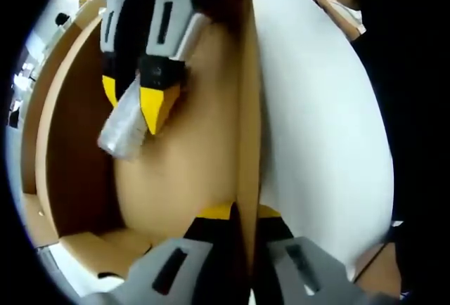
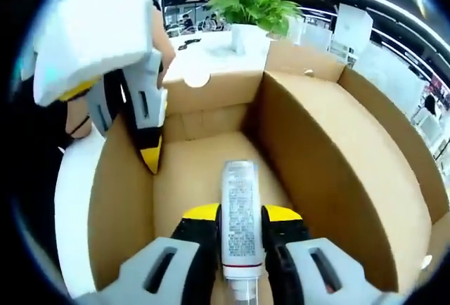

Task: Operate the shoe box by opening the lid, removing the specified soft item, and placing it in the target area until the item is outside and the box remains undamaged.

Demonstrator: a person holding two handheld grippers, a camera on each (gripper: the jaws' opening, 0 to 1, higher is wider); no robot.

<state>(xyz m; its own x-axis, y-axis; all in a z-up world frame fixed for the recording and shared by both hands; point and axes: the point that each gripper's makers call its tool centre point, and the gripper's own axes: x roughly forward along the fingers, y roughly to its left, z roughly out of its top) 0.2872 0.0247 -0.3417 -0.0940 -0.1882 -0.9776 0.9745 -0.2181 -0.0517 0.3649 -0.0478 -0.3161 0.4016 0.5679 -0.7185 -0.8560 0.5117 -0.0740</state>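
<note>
An open brown cardboard shoe box (image 2: 330,157) lies under both grippers. My right gripper (image 2: 241,213) is shut on a white squeeze tube (image 2: 239,206) with printed text, held just above the box floor and pointing into the box. In the left gripper view that right gripper (image 1: 133,105) comes in from the top with the silvery tube (image 1: 121,133) sticking out past its yellow tips. My left gripper (image 1: 235,212) is shut on the box's thin side wall (image 1: 247,122), one jaw on each side of it. The right gripper view has the left gripper (image 2: 150,152) on the left wall.
The box's far flap (image 2: 211,80) stands raised, with a rounded notch in its edge. A green plant in a white pot (image 2: 247,17) stands on the white table (image 2: 211,45) behind the box. A white surface (image 1: 323,122) lies outside the gripped wall.
</note>
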